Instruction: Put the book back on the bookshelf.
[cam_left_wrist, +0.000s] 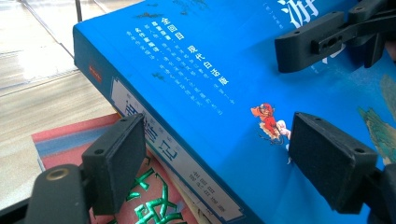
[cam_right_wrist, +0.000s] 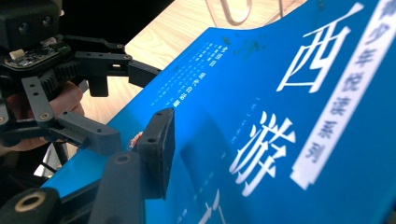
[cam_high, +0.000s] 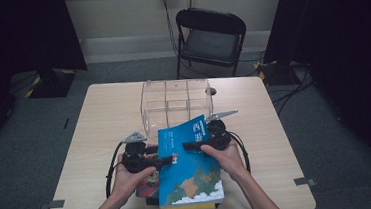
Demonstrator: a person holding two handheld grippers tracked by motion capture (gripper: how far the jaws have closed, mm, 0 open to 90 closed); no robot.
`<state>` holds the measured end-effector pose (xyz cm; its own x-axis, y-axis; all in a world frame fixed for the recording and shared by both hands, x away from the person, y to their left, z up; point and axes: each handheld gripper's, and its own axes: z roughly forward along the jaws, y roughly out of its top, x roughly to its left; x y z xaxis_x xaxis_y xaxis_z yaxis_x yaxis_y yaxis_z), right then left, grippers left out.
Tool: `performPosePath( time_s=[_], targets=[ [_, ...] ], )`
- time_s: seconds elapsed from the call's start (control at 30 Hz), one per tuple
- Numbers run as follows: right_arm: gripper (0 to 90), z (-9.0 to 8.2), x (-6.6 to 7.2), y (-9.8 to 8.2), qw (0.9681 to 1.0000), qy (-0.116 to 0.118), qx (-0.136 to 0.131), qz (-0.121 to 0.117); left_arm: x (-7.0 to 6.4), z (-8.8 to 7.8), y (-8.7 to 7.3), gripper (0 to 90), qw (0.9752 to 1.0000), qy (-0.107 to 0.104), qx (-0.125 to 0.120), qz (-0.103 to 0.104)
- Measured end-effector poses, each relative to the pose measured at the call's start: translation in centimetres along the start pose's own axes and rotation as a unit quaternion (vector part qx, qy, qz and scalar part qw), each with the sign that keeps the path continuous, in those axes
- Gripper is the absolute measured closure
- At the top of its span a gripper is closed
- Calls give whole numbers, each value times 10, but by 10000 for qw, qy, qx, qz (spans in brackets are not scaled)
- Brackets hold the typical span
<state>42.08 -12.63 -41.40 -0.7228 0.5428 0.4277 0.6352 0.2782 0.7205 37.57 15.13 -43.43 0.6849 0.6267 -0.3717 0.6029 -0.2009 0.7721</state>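
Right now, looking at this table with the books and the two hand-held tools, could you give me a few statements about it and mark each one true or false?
1. The blue book lies on top of other books. True: a red book shows under its spine side.
2. The blue book stands inside the clear plastic box. False: it lies in front of the box, tilted, with one corner near it.
3. The left gripper has one of its jaws over the blue cover and the other beside the spine. True.
4. The folding chair behind the table is white. False: it is black.
5. The right gripper rests on the floor. False: a hand holds it at the blue book.
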Motion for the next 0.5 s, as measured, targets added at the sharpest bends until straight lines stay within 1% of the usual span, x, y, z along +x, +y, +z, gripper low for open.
performPosePath(
  time_s=[0.03, 0.07, 0.1, 0.13, 0.17, 0.2, 0.23, 0.27, 0.3, 0.37, 0.43, 0.5],
  targets=[
    [501, 0, 0, 0, 10000, 23, 3, -5, 0, 1, 0, 185, 10000, 15, -16, -14],
    [529, 0, -1, 0, 9999, 75, 48, -73, 0, 1, 0, 178, 10000, 20, -22, -18],
    [561, 0, -1, 0, 9999, 111, 62, -72, 0, 2, 0, 173, 10000, 20, -20, -19],
    [580, 2, -2, 0, 9997, 201, 70, -88, 0, 2, 1, 164, 10000, 27, -7, -12],
    [606, 2, -1, 0, 9997, 185, 82, -138, 0, 3, 1, 158, 10000, 44, 8, -15],
    [632, 2, -1, 0, 9997, 200, 72, -131, 0, 4, 1, 153, 10000, 38, -3, -19],
    [667, 2, -2, 0, 9995, 269, 81, -116, 1, 4, 1, 149, 10000, 44, -5, -36],
    [693, 2, -3, -1, 9994, 309, 31, -117, 1, 4, 2, 147, 10000, 31, 29, -20],
    [714, 1, -2, -1, 9994, 312, -15, -147, 2, 4, 1, 147, 10000, 22, -9, -30],
    [736, -1, 2, -1, 9993, 226, -84, -280, 3, 4, 1, 149, 10000, -22, -30, -57],
    [745, -2, 5, -1, 9990, 149, -127, -404, 4, 3, 1, 151, 9999, -81, -46, -111],
    [746, -4, 7, -1, 9984, 132, -187, -509, 5, 3, 1, 147, 9998, -142, -74, -153]
  ],
)
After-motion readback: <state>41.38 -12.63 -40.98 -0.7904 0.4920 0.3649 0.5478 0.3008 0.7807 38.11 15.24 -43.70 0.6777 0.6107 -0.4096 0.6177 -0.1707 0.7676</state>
